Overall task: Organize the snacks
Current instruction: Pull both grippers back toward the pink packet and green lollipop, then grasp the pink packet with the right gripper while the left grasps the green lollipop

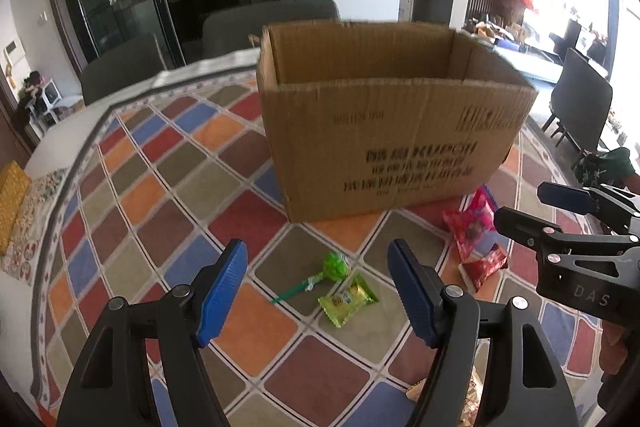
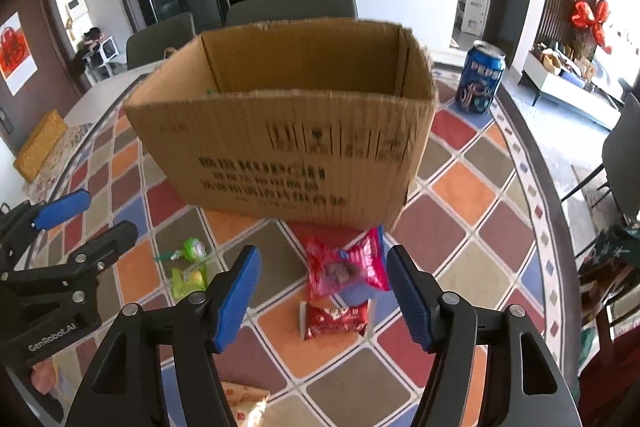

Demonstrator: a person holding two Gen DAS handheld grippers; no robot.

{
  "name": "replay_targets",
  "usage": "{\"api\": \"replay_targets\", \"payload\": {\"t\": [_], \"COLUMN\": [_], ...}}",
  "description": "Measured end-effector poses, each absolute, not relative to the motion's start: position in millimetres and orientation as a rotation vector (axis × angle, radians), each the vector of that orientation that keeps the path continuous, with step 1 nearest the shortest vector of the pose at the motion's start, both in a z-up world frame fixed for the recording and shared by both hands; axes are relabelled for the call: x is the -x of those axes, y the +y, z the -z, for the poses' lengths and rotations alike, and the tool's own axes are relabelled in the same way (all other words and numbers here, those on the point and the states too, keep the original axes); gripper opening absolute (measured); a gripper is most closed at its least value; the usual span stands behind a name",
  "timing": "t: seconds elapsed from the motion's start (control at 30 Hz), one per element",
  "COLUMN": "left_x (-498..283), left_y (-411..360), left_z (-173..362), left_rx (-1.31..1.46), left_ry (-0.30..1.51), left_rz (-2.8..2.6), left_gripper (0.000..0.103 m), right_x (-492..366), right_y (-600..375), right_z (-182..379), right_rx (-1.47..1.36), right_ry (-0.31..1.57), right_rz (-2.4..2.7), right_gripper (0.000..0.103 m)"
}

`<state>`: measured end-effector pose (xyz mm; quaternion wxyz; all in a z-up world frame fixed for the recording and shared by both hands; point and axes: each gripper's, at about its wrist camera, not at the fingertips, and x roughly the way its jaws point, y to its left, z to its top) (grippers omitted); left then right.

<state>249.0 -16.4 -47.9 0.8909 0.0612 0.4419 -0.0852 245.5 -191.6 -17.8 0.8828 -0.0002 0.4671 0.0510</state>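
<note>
An open cardboard box stands on the patterned tablecloth; it also shows in the right wrist view. My left gripper is open and empty above a green lollipop and a green candy packet. My right gripper is open and empty above a pink snack bag and a small red packet. The red packets also show in the left wrist view. The lollipop and green packet lie left of my right gripper.
A blue drink can stands right of the box. Another snack wrapper lies at the near table edge. Dark chairs stand behind the table, and one at the right. A yellow box lies far left.
</note>
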Motion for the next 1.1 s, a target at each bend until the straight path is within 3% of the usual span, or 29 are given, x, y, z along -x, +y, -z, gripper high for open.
{"api": "replay_targets", "payload": {"t": [0.23,0.8,1.1], "left_x": [-257,-287,-299], "left_y": [-17,-21,-22], "left_z": [73,123,137], "left_rx": [-0.140,-0.151,-0.137], "left_ry": [0.974,1.072,1.101], "left_rz": [0.176,0.191,0.200], "left_gripper": [0.072,0.071,0.066], "right_x": [-251,-275,-288], "right_y": [-190,-192,-187], "right_z": [41,85,97], "right_rx": [0.019,0.060,0.070], "right_ry": [1.020,1.122,1.147], "right_rz": [-0.089,-0.075,-0.069], "right_gripper": [0.074,0.075,0.076]}}
